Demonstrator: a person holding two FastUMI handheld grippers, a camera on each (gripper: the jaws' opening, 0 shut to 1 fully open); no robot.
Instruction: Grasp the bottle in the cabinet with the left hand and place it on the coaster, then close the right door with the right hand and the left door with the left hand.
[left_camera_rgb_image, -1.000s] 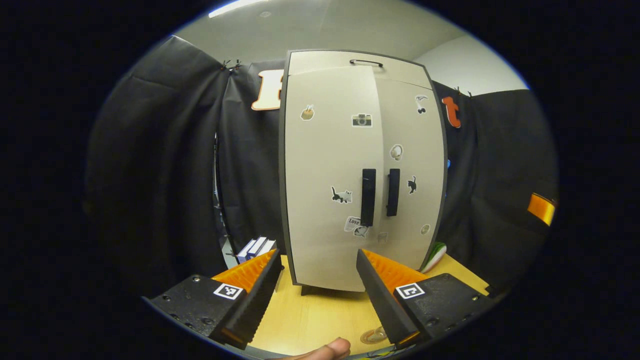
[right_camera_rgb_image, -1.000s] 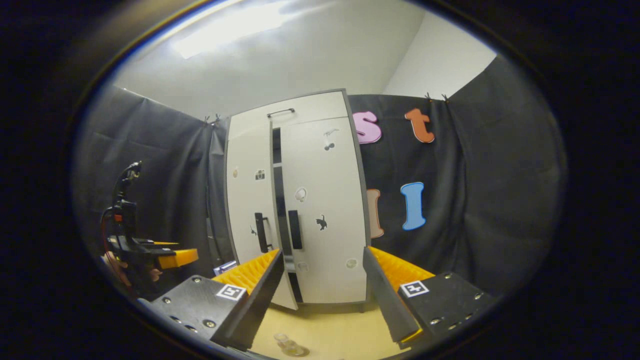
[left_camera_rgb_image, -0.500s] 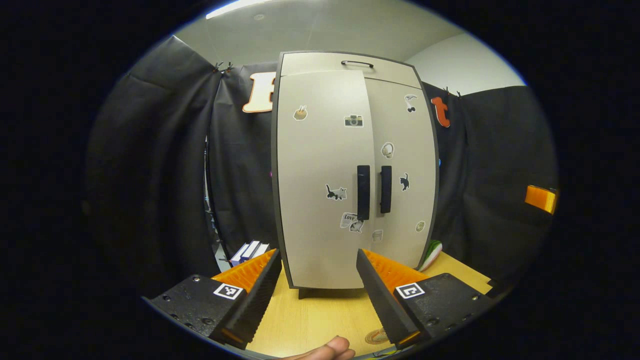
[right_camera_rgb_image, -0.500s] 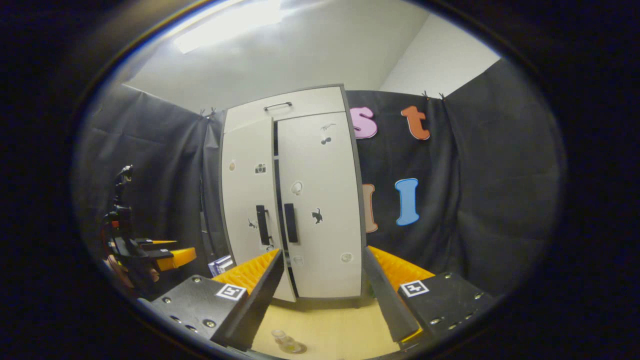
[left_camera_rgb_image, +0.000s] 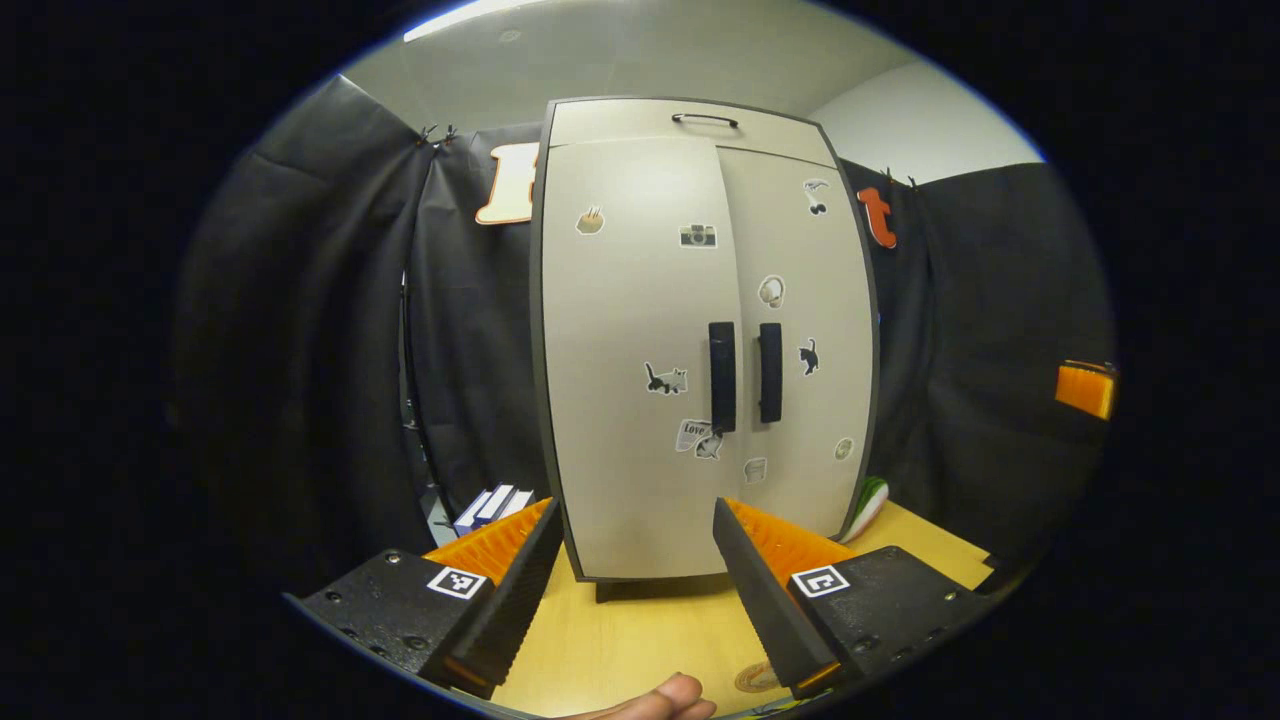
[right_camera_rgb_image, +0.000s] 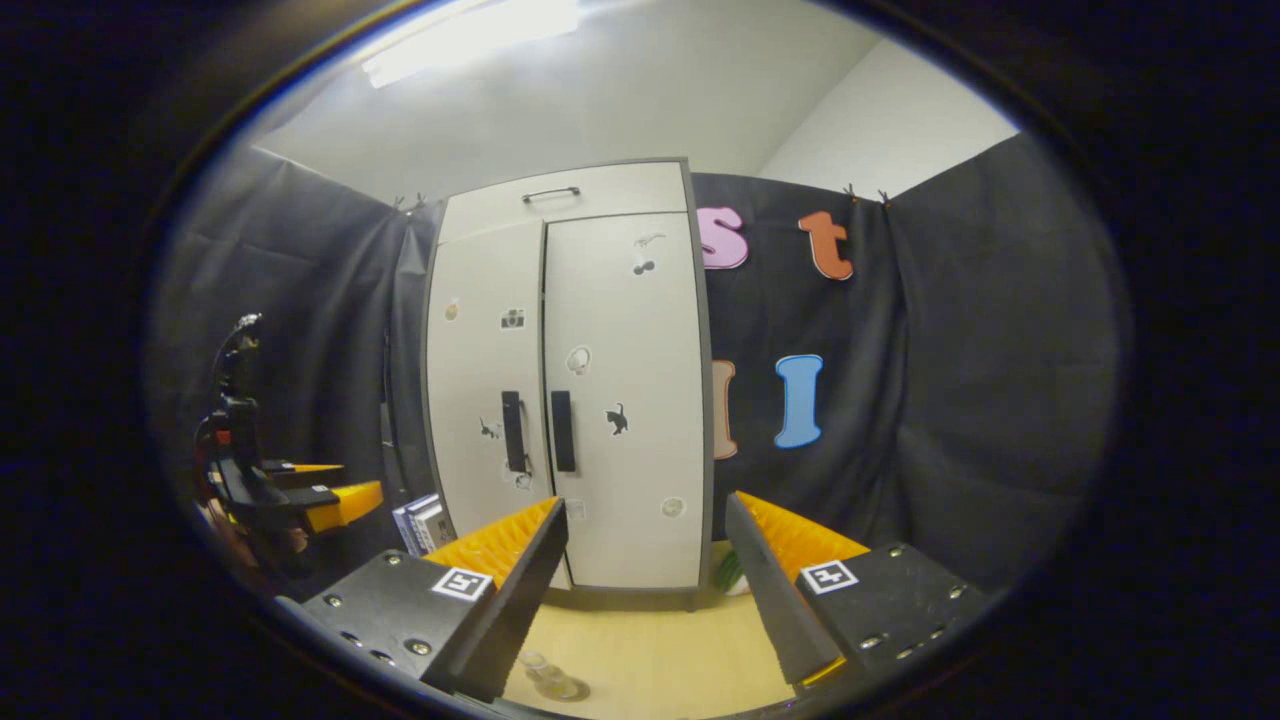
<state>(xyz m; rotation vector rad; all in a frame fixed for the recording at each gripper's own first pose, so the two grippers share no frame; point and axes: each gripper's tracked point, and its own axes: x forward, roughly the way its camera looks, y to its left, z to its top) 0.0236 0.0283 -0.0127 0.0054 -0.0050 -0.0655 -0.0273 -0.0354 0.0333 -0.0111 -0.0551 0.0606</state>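
Note:
The pale cabinet (left_camera_rgb_image: 700, 340) stands on the wooden table with its left door (left_camera_rgb_image: 625, 350) and right door (left_camera_rgb_image: 805, 330) both flush, their dark handles (left_camera_rgb_image: 722, 375) side by side. My left gripper (left_camera_rgb_image: 635, 520) is open and held off the left door, nothing between its fingers. My right gripper (right_camera_rgb_image: 648, 510) is open too, back from the cabinet (right_camera_rgb_image: 570, 390). A clear bottle (right_camera_rgb_image: 545, 682) stands on the table below the right gripper. The round coaster (left_camera_rgb_image: 755, 678) peeks out beside the left gripper's right finger. The left gripper (right_camera_rgb_image: 325, 495) also shows at the far left of the right gripper view.
Blue and white books (left_camera_rgb_image: 490, 505) lie left of the cabinet, and a green and white object (left_camera_rgb_image: 868, 500) leans at its right foot. The wooden table (left_camera_rgb_image: 640, 630) runs in front. A thumb (left_camera_rgb_image: 660, 698) shows at the bottom edge.
The left door has swung from slightly ajar to flush with the right door. Both grippers have drawn back a little from the cabinet.

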